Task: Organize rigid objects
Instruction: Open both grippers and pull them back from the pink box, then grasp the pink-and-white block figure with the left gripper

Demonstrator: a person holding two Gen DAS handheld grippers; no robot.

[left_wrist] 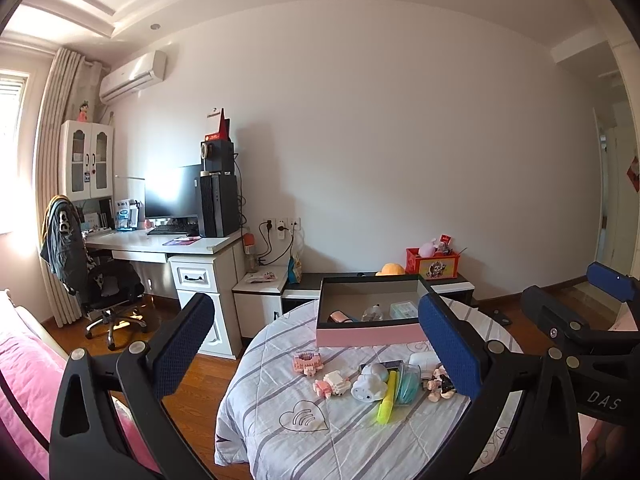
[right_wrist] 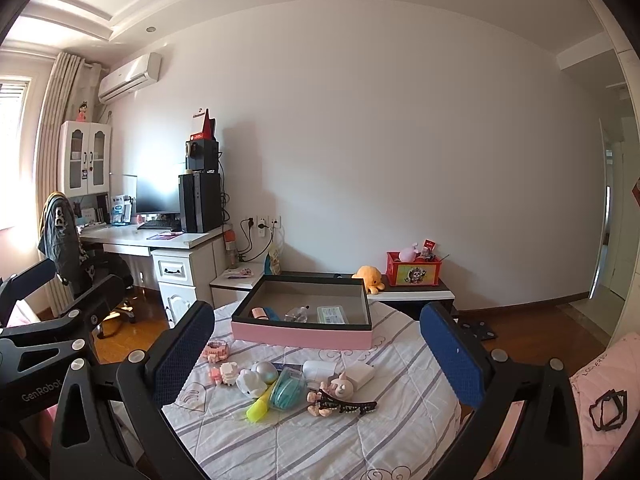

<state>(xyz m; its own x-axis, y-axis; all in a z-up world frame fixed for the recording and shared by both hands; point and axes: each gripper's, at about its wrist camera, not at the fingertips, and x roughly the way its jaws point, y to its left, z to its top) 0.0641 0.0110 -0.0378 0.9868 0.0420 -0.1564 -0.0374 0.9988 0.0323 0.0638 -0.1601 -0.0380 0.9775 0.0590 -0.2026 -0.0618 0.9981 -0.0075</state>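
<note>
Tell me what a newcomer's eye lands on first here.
First, the heap of small toys mid-table on the striped cloth, a yellow highlighter at its near edge. Behind it sits the open pink box, a few items inside. Both grippers, left and right, frame it, open and empty.

Two hand-held claws hover side by side, level and facing forward. The left claw (left_wrist: 316,344) stands with its blue-padded fingers (left_wrist: 182,344) spread wide apart, nothing between them. The right claw (right_wrist: 316,346) is likewise spread, its blue pads (right_wrist: 454,354) empty. Each claw's black frame edges into the other's view, the right one at the left view's right edge.
</note>
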